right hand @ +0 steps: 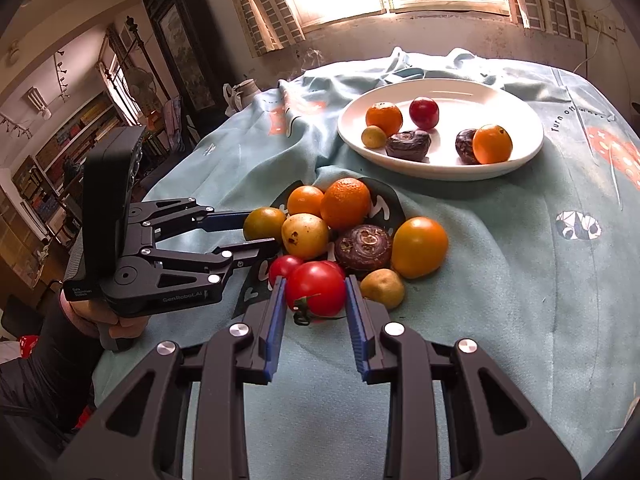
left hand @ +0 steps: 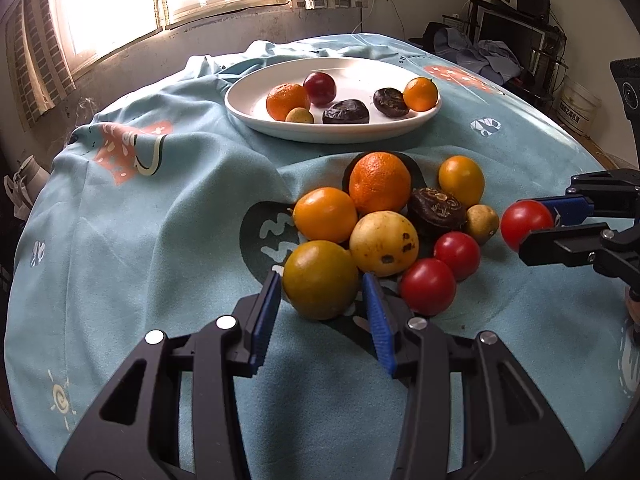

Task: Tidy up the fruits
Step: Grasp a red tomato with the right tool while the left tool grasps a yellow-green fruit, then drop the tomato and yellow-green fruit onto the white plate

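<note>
Fruits lie in two groups on the cloth-covered tabletop (left hand: 120, 260): a loose heap near the grippers and a smaller set already on the white plate (left hand: 248, 92) farther back, toward the window. The plate looks like the collecting place, so the heap is what remains to be moved.

The left gripper (left hand: 320, 292) has its blue pads on either side of the greenish-yellow fruit (left hand: 320, 278) at the heap's near edge — the pads seem to be touching its sides, pinching it where it sits. It is the nearest piece and free on the approach side, which is probably why it was chosen.

The right gripper (right hand: 316, 292) is pinching a red tomato (right hand: 316, 288), stem turned down toward the cloth; whether it is lifted clear is hard to tell. It was an outer piece too, beside two more tomatoes (left hand: 428, 286).

Both grippers work from the heap's edge, likely so the orange (left hand: 380, 182) and the dark wrinkled fruit (left hand: 436, 210) in the middle do not roll.
</note>
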